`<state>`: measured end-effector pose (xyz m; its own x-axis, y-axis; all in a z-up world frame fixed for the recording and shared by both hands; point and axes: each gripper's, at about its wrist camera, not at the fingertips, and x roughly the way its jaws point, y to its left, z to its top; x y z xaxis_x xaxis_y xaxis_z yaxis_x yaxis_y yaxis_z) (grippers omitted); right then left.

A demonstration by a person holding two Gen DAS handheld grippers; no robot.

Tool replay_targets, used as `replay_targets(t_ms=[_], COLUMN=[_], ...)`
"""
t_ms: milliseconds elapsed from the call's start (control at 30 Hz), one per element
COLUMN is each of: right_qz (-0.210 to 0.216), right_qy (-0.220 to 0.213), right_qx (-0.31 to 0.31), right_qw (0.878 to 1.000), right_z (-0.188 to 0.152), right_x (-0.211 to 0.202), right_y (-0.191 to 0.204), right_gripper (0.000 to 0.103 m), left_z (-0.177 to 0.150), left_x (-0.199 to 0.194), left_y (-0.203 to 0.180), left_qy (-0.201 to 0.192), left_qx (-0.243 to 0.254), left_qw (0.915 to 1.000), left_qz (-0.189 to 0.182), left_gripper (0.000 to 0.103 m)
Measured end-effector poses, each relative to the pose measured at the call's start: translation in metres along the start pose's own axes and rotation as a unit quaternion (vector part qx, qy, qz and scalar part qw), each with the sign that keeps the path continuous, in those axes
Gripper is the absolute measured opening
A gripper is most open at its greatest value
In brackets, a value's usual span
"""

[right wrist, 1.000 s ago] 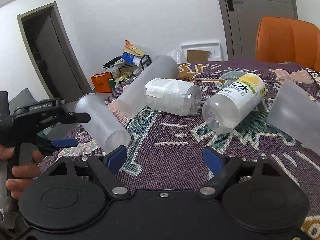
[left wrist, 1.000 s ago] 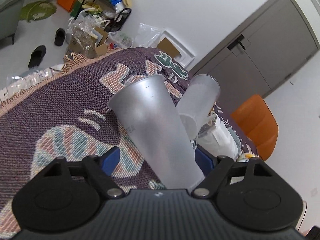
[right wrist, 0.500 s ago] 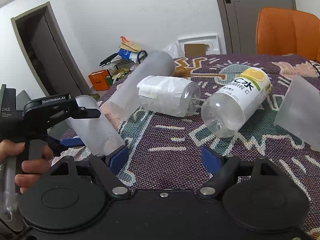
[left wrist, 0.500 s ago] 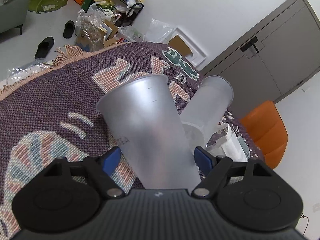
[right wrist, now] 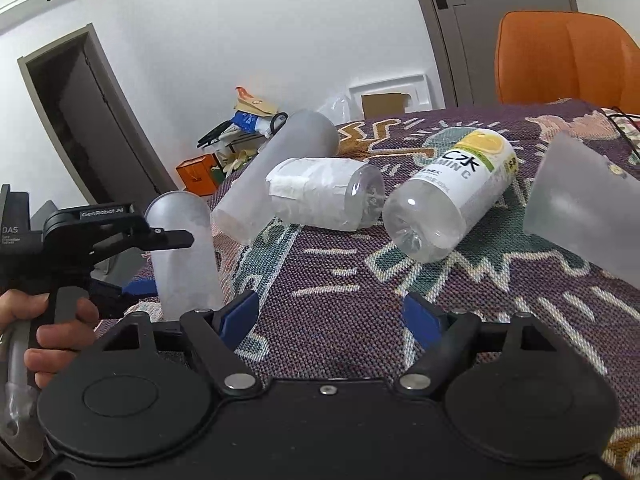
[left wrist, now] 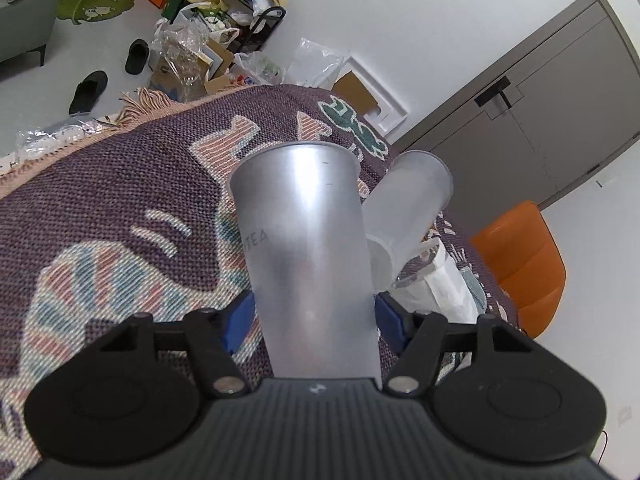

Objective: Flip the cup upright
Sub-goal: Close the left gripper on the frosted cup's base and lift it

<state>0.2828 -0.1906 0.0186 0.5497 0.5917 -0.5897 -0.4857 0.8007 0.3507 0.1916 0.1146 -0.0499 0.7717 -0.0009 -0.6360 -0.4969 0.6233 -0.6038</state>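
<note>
Purple woven cloth [right wrist: 340, 288] over the surface; white walls, grey door [right wrist: 500, 20], orange chair [right wrist: 568, 60], clutter on the floor [left wrist: 192, 40]. Frosted translucent cup [left wrist: 308, 248], near upright above the surface's left edge, pinched near its narrow end by left tongs [left wrist: 312, 316]. Right tongs [right wrist: 332, 314] spread, holding nothing.

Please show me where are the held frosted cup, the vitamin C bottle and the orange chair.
held frosted cup [left wrist: 304, 240]: left wrist view, side wall.
vitamin C bottle [right wrist: 452, 196]: right wrist view, label.
orange chair [right wrist: 560, 60]: right wrist view, backrest.
</note>
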Motion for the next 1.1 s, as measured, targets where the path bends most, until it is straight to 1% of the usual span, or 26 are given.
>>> replay_targets(t_ms=[167,367,467,600,667,767,800,833,967,1067,1100], right_qz=[0.004,0.013,0.016,0.016,0.016,0.016,0.016,0.016,0.012,0.009,0.008], right_qy=[-0.012,-0.029,-0.033,-0.038,-0.040,-0.041,-0.042,-0.043,-0.043,-0.044,-0.045], right_qx=[0.005,0.015,0.021,0.029,0.032,0.036,0.038,0.039,0.042,0.044,0.045], right_qw=[1.000,0.999,0.999,0.999,0.999,0.998,0.998,0.998,0.998,0.998,0.998], right_z=[-0.005,-0.013,-0.019,-0.026,-0.030,-0.035,-0.036,-0.036,-0.038,-0.039,-0.039], right_x=[-0.013,-0.031,-0.039,-0.049,-0.053,-0.058,-0.059,-0.060,-0.061,-0.063,-0.063], right_y=[-0.002,-0.004,-0.006,-0.010,-0.012,-0.014,-0.015,-0.016,-0.019,-0.021,-0.022], right_gripper=[0.080,0.080,0.081,0.081,0.081,0.081,0.081,0.081,0.081,0.081,0.081], left_z=[-0.009,-0.021,-0.028,-0.037,-0.042,-0.051,-0.053,-0.054,-0.055,-0.057,-0.058], left_x=[-0.015,-0.036,-0.045,-0.052,-0.049,-0.047,-0.046,-0.044,-0.041,-0.030,-0.027], left_y=[-0.004,-0.013,-0.018,-0.023,-0.025,-0.023,-0.023,-0.022,-0.026,-0.032,-0.033], left_qy=[0.001,-0.001,-0.001,0.005,0.019,0.036,0.042,0.048,0.051,0.066,0.069], left_qx=[0.019,0.054,0.068,0.090,0.100,0.105,0.107,0.108,0.111,0.119,0.121], left_qw=[0.9998,0.9986,0.9976,0.9960,0.9948,0.9938,0.9934,0.9930,0.9925,0.9907,0.9902], left_qz=[-0.004,-0.004,-0.005,-0.005,-0.001,0.004,0.005,0.005,0.002,0.003,0.005], left_gripper=[0.064,0.063,0.059,0.059,0.058,0.054,0.045,0.043,0.045,0.054,0.060])
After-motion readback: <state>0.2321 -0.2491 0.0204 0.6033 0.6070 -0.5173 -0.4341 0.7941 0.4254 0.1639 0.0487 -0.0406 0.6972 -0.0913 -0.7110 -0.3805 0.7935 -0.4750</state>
